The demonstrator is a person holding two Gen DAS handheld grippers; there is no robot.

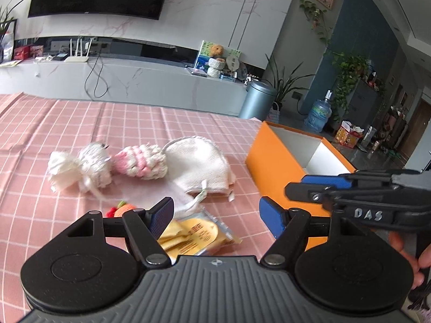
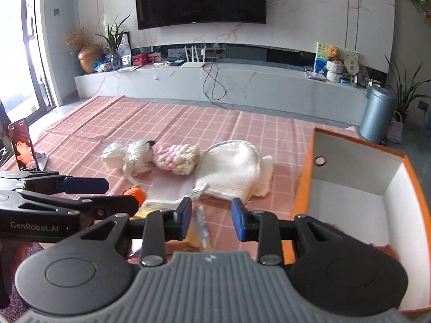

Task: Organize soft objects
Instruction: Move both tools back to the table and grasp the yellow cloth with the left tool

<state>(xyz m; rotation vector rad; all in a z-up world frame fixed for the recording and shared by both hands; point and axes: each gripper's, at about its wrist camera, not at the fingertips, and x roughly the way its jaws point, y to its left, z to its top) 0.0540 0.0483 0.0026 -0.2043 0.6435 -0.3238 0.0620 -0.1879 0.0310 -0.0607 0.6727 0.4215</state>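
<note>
Woolly pink-and-cream knit piece (image 1: 140, 162) lies on the pink checked tabletop (image 1: 67, 123), between a fluffy white bundle (image 1: 80, 168) and a cream towelling pouch (image 1: 199, 164), well left of the orange box (image 1: 274, 167). Left tongs (image 1: 215, 215) tilt downward, spread wide, empty. Right tongs (image 2: 211, 218) hang beside the box, partly parted, pinching nothing.

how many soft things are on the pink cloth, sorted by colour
white: 2, fluffy pouch, flat drawstring bag
pink and cream: 1, knitted piece
orange and red: 1, small toy
yellow, in clear packet: 1, packet
total: 5
</note>
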